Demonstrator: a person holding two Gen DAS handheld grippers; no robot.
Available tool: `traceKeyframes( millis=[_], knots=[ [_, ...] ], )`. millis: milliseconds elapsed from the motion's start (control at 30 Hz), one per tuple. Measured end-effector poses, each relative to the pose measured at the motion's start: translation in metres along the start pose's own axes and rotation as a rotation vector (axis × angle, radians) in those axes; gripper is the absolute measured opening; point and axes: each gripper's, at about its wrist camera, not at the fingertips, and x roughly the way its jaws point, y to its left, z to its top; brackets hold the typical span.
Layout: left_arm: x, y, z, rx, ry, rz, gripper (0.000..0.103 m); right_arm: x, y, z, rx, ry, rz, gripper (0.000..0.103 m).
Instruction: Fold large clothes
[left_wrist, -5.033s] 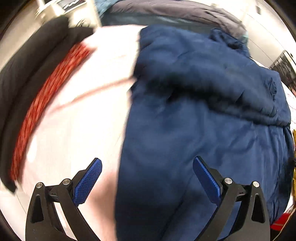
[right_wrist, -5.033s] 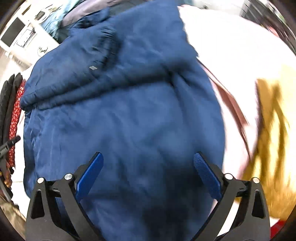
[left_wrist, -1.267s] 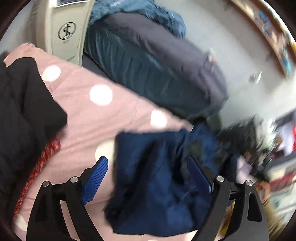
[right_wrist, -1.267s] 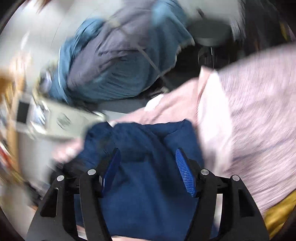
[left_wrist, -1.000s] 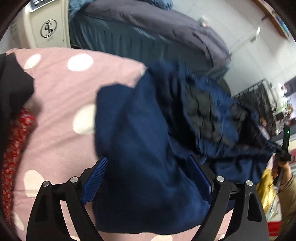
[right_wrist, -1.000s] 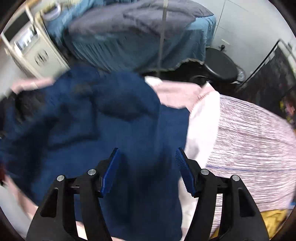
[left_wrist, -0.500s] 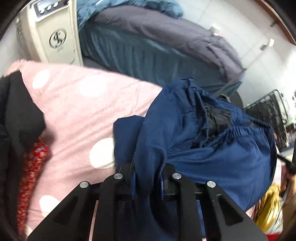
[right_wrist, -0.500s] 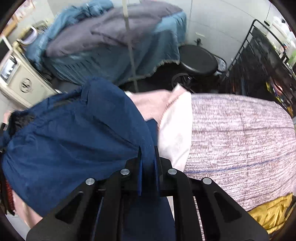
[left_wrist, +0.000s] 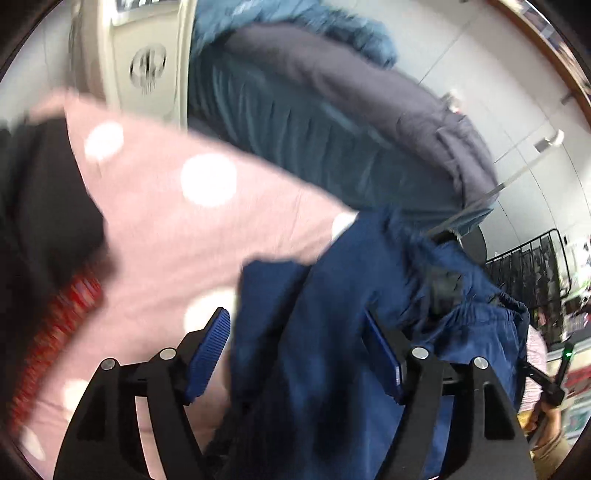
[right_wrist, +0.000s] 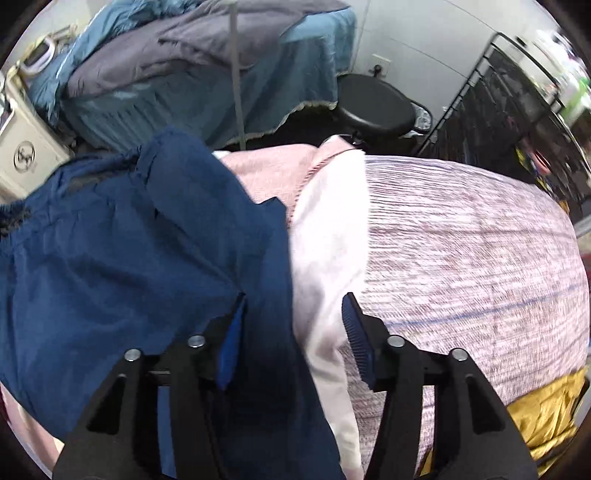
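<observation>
Here, the garment: navy clothing (left_wrist: 332, 369) bunched on the pink spotted blanket (left_wrist: 177, 221).
Left gripper (left_wrist: 299, 354): jaws opening, cloth between, unpressed.
Right gripper (right_wrist: 291, 339): jaws opening, a fold loose between them.
Technique: let both edges fall together, then smooth flat before the next fold.

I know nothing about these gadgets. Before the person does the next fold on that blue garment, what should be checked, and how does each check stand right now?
1. Left hand-held gripper let go: ok, jaws opening, blue garment between them, unpinched.
2. Right hand-held gripper let go: ok, jaws opening, garment edge between them.
3. Garment lying flat: not ok, bunched at the waistband.
4. Garment on the pink blanket: ok.
5. Black clothing apart from garment: ok.
6. Fold edges lined up: cannot tell, blurred.
</observation>
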Motion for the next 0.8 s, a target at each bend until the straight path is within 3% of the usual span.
traceKeyframes(
  millis=[100, 133, 233, 300, 333, 367, 400, 433, 500, 567, 700, 800],
  knots=[
    [-0.031, -0.018, 0.020, 0.058, -0.125, 0.053, 0.085, -0.016, -0.004, -0.009, 0.041, -0.044, 0.005, 0.059],
    [-0.031, -0.027, 0.028, 0.074, -0.128, 0.054, 0.085, -0.020, -0.003, -0.010, 0.049, -0.059, 0.002, 0.059],
    [-0.014, -0.062, 0.039, 0.170, -0.039, 0.036, 0.081, -0.036, 0.003, -0.018, 0.058, -0.097, 0.008, 0.060],
    [0.007, -0.100, 0.036, 0.300, 0.038, 0.045, 0.070, -0.041, 0.008, -0.024, 0.053, -0.102, 0.001, 0.064],
    [0.018, -0.116, 0.032, 0.351, 0.075, 0.055, 0.069, -0.043, 0.009, -0.027, 0.050, -0.100, -0.003, 0.065],
    [0.038, -0.134, 0.031, 0.394, 0.126, 0.081, 0.064, -0.045, 0.010, -0.030, 0.050, -0.099, -0.003, 0.065],
    [0.054, -0.144, 0.028, 0.414, 0.170, 0.111, 0.052, -0.047, 0.010, -0.034, 0.060, -0.098, 0.005, 0.065],
    [0.072, -0.148, 0.024, 0.416, 0.223, 0.146, 0.043, -0.051, 0.010, -0.039, 0.065, -0.096, 0.011, 0.065],
    [0.103, -0.146, 0.026, 0.381, 0.305, 0.220, 0.006, -0.056, 0.007, -0.047, 0.075, -0.091, 0.012, 0.065],
    [0.117, -0.138, 0.037, 0.345, 0.319, 0.244, 0.004, -0.063, 0.001, -0.053, 0.093, -0.094, 0.009, 0.065],
    [0.107, -0.112, 0.092, 0.185, 0.207, 0.255, 0.003, -0.078, -0.013, -0.068, 0.101, -0.116, -0.021, 0.065],
    [0.111, -0.087, 0.120, 0.065, 0.224, 0.203, 0.002, -0.076, -0.023, -0.077, 0.118, -0.093, -0.009, 0.065]
  ],
)
